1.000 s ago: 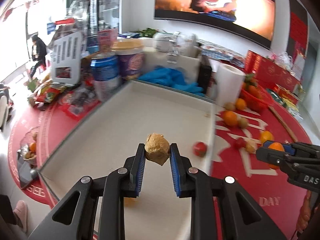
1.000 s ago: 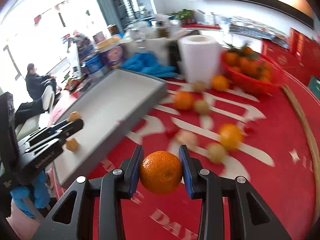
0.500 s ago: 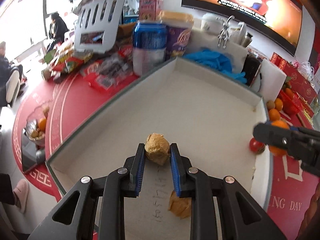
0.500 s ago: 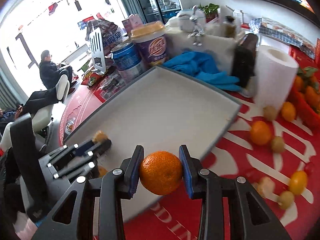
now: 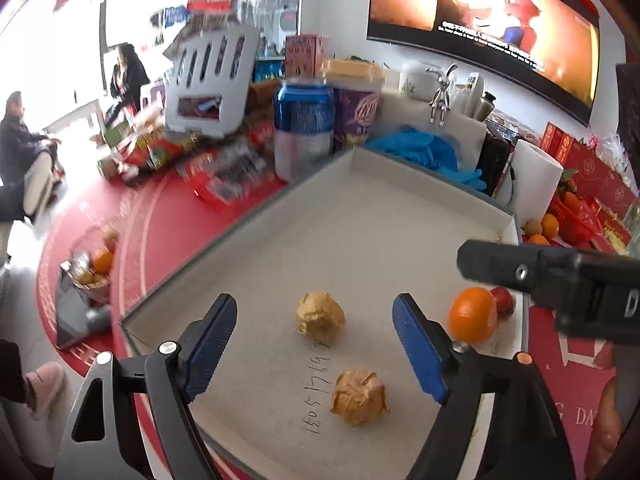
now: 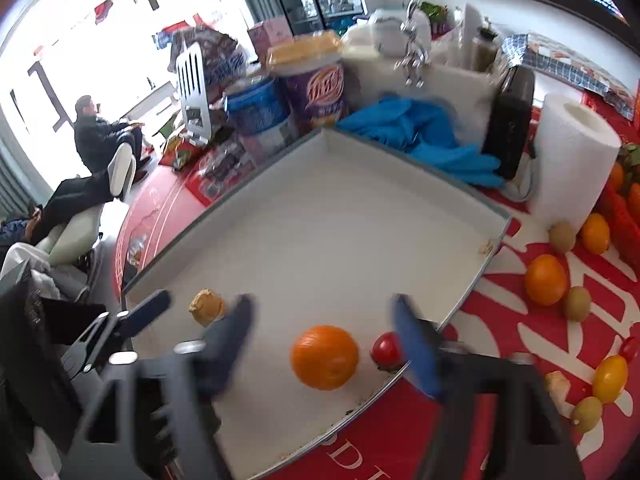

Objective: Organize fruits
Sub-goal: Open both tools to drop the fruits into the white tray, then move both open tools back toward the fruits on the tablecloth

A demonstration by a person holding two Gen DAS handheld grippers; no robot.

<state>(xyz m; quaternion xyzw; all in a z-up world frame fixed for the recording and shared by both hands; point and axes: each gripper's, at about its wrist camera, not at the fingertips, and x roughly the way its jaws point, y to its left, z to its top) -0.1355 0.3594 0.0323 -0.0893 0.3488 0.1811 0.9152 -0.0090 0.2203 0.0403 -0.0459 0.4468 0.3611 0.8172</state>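
Between the wide-spread fingers of the left gripper (image 5: 314, 344), nothing is held; 2 papery brown husked fruits (image 5: 321, 317) (image 5: 359, 396) are seen lying free on the floor of the white tray (image 5: 400, 184), one just ahead of the blue pads and one nearer the camera, beside some handwritten digits. On the right side, the right gripper (image 6: 322, 344) is likewise seen fully parted and empty, its fingers (image 6: 416, 354) blurred by motion, with the orange (image 6: 324, 357) resting on the tray floor between them and a small red tomato (image 6: 385, 351) just beside it against the tray's near wall. These 4 pieces are grouped in the near corner of the tray, presumably so that the far part is kept for what is to be added. Beyond the tray wall, on the red desk (image 6: 500, 320), more fruit is left loose: an orange (image 6: 546, 279), brown kiwi-like pieces (image 6: 577, 303), a yellow tomato (image 6: 609, 378) and others near a paper towel roll (image 6: 572, 168). Farther back, blue gloves (image 6: 420, 136), a can (image 5: 304, 128) and a purple cup (image 6: 320, 88) are crowded against the tray's far edge. The sorting is judged to be at an early stage.
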